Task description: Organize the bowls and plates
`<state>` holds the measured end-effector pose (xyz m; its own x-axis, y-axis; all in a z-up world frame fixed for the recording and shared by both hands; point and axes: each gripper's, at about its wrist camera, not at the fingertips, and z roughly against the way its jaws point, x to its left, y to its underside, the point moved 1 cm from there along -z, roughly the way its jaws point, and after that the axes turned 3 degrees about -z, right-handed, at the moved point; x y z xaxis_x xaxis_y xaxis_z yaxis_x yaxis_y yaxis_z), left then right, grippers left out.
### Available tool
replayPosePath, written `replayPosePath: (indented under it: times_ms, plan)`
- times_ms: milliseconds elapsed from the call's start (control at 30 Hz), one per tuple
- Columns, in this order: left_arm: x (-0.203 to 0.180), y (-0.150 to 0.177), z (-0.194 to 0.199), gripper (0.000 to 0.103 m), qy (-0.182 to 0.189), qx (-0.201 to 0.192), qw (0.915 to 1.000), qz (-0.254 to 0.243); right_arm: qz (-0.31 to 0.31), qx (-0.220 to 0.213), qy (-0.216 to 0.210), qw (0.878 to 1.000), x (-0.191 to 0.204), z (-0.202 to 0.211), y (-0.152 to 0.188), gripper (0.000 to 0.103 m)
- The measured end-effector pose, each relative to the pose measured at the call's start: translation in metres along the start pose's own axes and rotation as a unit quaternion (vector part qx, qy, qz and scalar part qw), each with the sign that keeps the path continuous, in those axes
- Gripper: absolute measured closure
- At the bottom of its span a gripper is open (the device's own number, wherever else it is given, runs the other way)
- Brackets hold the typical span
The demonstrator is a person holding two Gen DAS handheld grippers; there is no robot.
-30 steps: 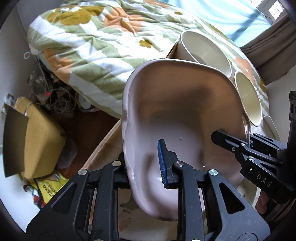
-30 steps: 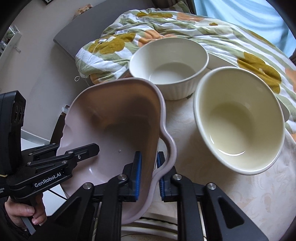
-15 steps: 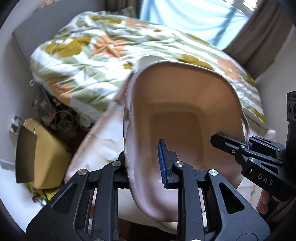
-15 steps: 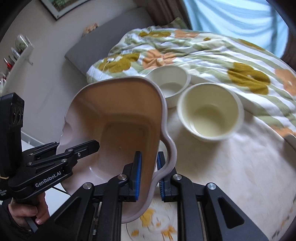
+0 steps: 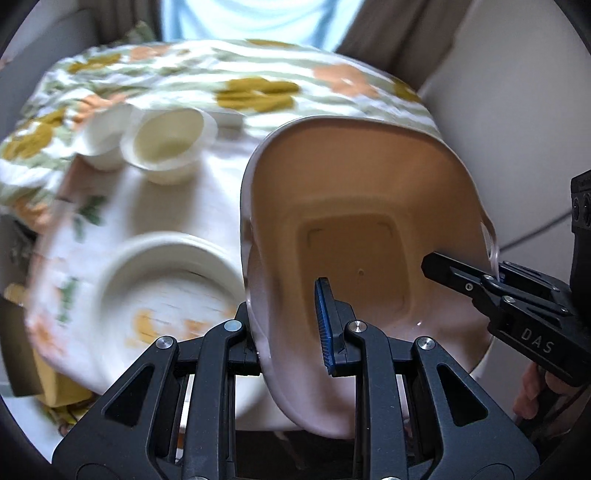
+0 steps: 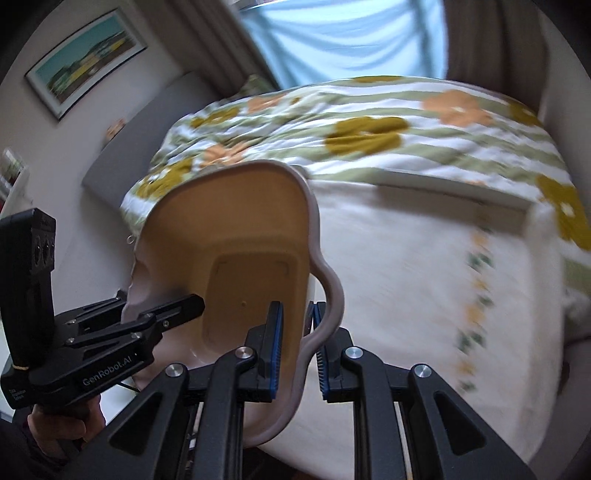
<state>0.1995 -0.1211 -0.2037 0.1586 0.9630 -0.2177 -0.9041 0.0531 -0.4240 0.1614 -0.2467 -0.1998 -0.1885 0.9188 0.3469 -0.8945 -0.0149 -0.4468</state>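
Observation:
A large pale pink dish (image 5: 354,221) with a squared well and wavy handles hangs in the air, held from both sides. My left gripper (image 5: 291,325) is shut on its left rim; my right gripper (image 6: 297,343) is shut on its right handle rim (image 6: 325,288). Each gripper shows in the other's view: the right one (image 5: 480,280) and the left one (image 6: 162,314). On the table (image 5: 207,192) sit a cream bowl (image 5: 170,144), a white bowl (image 5: 101,140) behind it, and a stack of plates (image 5: 162,284) with a yellow print.
A round table with a white flowered cloth (image 6: 406,266) lies below the dish. A bed with a floral striped quilt (image 6: 369,125) runs along its far side. A window (image 6: 332,33) with curtains is behind. A hand (image 6: 62,421) grips the left tool.
Both grippers carried the pink dish up and sideways away from the two bowls, which now lie far left. The plate stack came into the left wrist view. The dish rolled.

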Motion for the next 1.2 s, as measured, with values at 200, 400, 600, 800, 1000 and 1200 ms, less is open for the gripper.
replayPosePath:
  times_ms: [200, 400, 600, 800, 1000, 1200]
  plan:
    - [-0.062, 0.011, -0.045, 0.084, 0.032, 0.035, 0.9985, -0.026, -0.039, 0.009, 0.042, 0.998, -0.069, 0.015, 0.03, 0.088]
    - [-0.087, 0.015, -0.085, 0.084, 0.041, 0.064, 0.9959, -0.05, -0.08, 0.02, 0.057, 0.995, -0.123, 0.009, 0.045, 0.088]
    - [-0.096, 0.023, -0.113, 0.084, 0.03, 0.082, 0.9939, -0.067, -0.088, 0.024, 0.052, 0.994, -0.147, -0.006, 0.056, 0.088]
    - [-0.101, 0.024, -0.119, 0.084, 0.01, 0.077, 0.9936, -0.082, -0.1, 0.026, 0.045, 0.994, -0.158, -0.012, 0.061, 0.088]
    - [-0.102, 0.025, -0.126, 0.084, -0.003, 0.084, 0.9921, -0.093, -0.112, 0.031, 0.039, 0.992, -0.161, -0.018, 0.062, 0.088]
    - [-0.106, 0.025, -0.132, 0.083, -0.015, 0.093, 0.9898, -0.106, -0.137, 0.032, 0.035, 0.989, -0.165, -0.02, 0.064, 0.088]
